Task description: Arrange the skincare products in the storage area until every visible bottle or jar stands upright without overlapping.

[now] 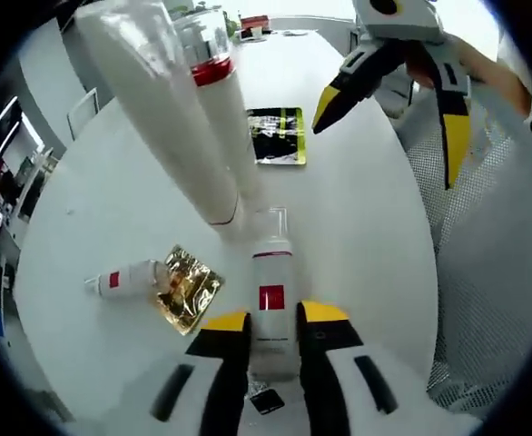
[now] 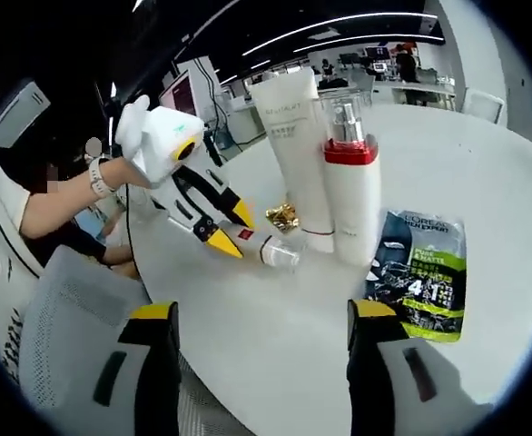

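The left gripper (image 1: 273, 329) has its two yellow-tipped jaws closed around a small clear bottle (image 1: 270, 304) with a red label, low in the middle of the left gripper view. The bottle lies on its side on the white table (image 1: 366, 209). Just past it, in the upper part of the frame, stand a tall white tube (image 1: 162, 109) and a pump bottle (image 1: 225, 118) with a red band, both upright. A gold packet (image 1: 189, 288) and another small bottle (image 1: 125, 279) lie at lower left. The right gripper (image 2: 262, 341) is wide open and holds nothing. I think the step now is standing the little bottle up. Next, it needs tipping upright on a bare spot, away from the tall ones.
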The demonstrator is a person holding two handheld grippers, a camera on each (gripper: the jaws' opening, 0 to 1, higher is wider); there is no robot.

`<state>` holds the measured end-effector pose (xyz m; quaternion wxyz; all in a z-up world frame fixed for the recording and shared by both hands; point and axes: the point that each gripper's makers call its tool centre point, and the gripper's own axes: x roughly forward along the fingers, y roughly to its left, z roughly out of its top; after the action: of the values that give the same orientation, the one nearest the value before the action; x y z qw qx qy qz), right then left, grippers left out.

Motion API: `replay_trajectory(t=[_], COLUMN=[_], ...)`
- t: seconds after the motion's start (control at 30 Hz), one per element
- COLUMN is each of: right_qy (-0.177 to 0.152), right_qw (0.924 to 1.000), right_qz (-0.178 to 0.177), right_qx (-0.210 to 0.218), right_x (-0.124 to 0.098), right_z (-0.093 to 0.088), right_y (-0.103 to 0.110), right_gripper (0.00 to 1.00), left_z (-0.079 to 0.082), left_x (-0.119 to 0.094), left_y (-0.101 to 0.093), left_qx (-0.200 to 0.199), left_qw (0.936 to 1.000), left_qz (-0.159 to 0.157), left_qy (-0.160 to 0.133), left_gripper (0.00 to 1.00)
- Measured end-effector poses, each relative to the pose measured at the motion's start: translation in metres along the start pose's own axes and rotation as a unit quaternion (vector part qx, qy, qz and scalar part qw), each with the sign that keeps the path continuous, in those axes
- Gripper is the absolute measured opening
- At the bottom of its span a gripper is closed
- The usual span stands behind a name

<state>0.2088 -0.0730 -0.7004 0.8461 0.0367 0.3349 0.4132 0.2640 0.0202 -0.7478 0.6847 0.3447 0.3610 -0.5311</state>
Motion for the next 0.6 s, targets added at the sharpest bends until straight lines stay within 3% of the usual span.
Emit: replay_trajectory(t=[0.4,0.6], right_qy=[-0.015,-0.049], right_qw=[0.9989,0.9955], right_qz=[0.001,0.026], right_qx=[0.045,0.078], right_x=[0.000,-0.004], right_z=[0.003,0.013], right_y=[-0.006,0.000], right_gripper=[0.65,0.56], left_z=[0.022,0.037], left_x=[-0.015,-0.023], left_y=[-0.016,-0.026], left_qx=[-0.040,-0.053], left_qw=[0.9972,0.9941], left_qz=[-0.003,-0.003], left_qy=[-0.063,-0.094], left_gripper=[0.19,0.19])
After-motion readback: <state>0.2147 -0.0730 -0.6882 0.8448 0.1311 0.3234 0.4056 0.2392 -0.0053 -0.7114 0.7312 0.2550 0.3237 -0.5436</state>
